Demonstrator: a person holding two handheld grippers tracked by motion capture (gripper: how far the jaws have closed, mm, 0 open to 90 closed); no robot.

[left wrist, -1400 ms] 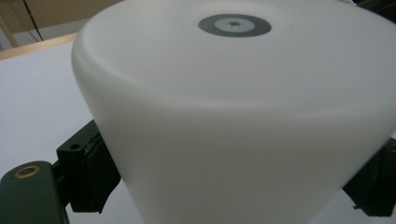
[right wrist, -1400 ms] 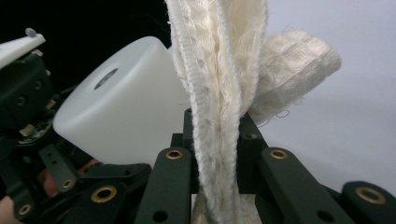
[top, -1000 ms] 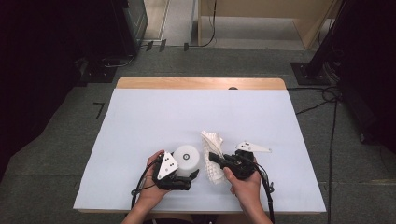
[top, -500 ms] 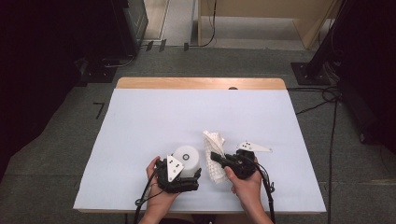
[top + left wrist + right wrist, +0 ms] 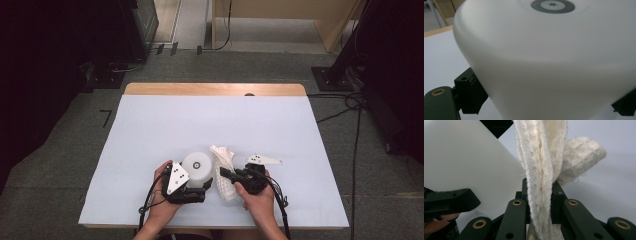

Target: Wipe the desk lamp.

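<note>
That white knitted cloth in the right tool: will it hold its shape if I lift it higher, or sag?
Likely sag: the cloth folds and droops from the right tool, so it looks floppy. Its open weave suggests it is light. The loose, fuzzy edge may snag, though slipping seems unlikely while the jaws pinch it.

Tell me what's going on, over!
Left gripper shut on white cup. Right gripper shut on white cloth. Cup and cloth side by side. Nothing in the way.

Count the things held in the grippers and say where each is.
2. The white cup, bottom up, sits between the left gripper's jaws near the table's front edge. The cloth is clamped in the right gripper, just right of the cup.
</note>
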